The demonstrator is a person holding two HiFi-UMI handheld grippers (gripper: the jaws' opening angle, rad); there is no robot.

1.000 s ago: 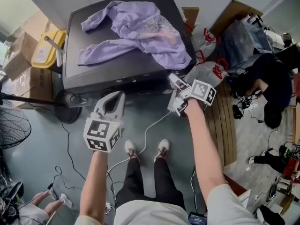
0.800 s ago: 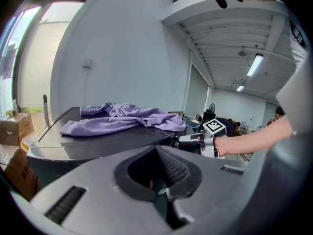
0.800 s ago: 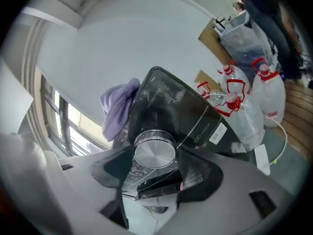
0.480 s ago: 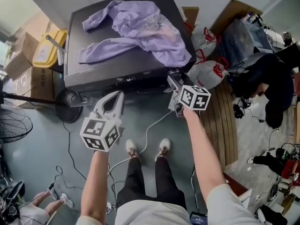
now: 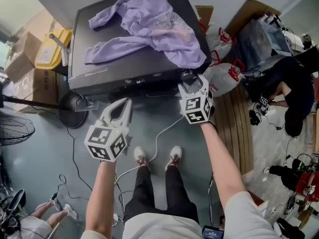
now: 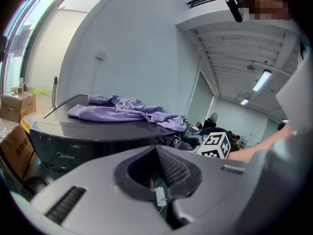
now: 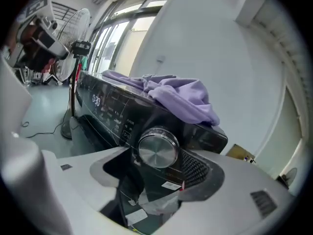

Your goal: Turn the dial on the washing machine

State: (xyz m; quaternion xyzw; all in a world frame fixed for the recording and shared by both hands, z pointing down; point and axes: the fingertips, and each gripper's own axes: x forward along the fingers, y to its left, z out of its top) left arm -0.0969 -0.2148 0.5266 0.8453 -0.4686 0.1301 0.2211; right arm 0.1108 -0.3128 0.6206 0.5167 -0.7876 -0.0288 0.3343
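Note:
The dark washing machine (image 5: 99, 69) stands ahead, with a purple garment (image 5: 149, 24) spread on its lid. Its round metal dial (image 7: 157, 149) sits at the right end of the front panel. My right gripper (image 5: 192, 81) is up against that corner. In the right gripper view its jaws (image 7: 164, 163) stand wide on either side of the dial, and the pads do not press on it. My left gripper (image 5: 123, 107) hangs lower, in front of the machine's left half. It is shut on nothing. From the left gripper view (image 6: 157, 148) the dial (image 6: 175, 141) shows beside the right marker cube (image 6: 215, 146).
A yellow container (image 5: 47, 46) and cardboard boxes (image 5: 20, 59) stand left of the machine, with a fan stand's base (image 5: 72, 109) by its corner. Tied plastic bags (image 5: 224, 78) and wooden slats (image 5: 237, 128) lie right. A white cable (image 5: 159, 133) crosses the floor. Someone in dark clothes (image 5: 284, 93) crouches far right.
My right gripper has moved up to the machine's right front corner and turned its marker cube towards the head camera. The left gripper has hardly moved.

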